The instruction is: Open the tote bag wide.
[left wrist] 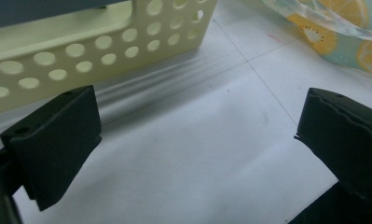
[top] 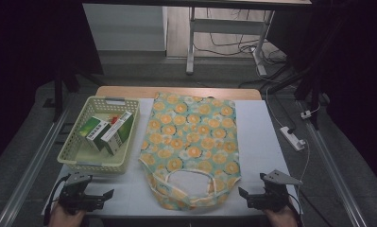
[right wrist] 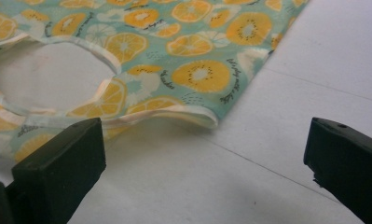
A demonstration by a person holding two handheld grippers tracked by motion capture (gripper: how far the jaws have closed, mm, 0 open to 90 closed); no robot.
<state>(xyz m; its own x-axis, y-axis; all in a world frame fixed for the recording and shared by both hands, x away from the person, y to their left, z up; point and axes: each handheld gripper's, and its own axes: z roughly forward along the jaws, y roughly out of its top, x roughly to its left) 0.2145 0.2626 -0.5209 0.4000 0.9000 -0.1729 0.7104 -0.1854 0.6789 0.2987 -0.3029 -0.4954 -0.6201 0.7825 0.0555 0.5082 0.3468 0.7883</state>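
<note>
A teal cloth bag printed with orange slices lies flat in the middle of the white table, its handle end toward me. To its left stands a pale yellow perforated basket holding green-and-white boxes. My left gripper rests at the near left edge, just in front of the basket, jaws wide apart with only bare table between them. My right gripper sits at the near right, beside the bag's lower corner, jaws also wide apart and holding nothing.
The white tabletop has bare room right of the bag. A white power strip with a cable lies on the floor to the right. A desk frame and loose cables stand beyond the table's far edge.
</note>
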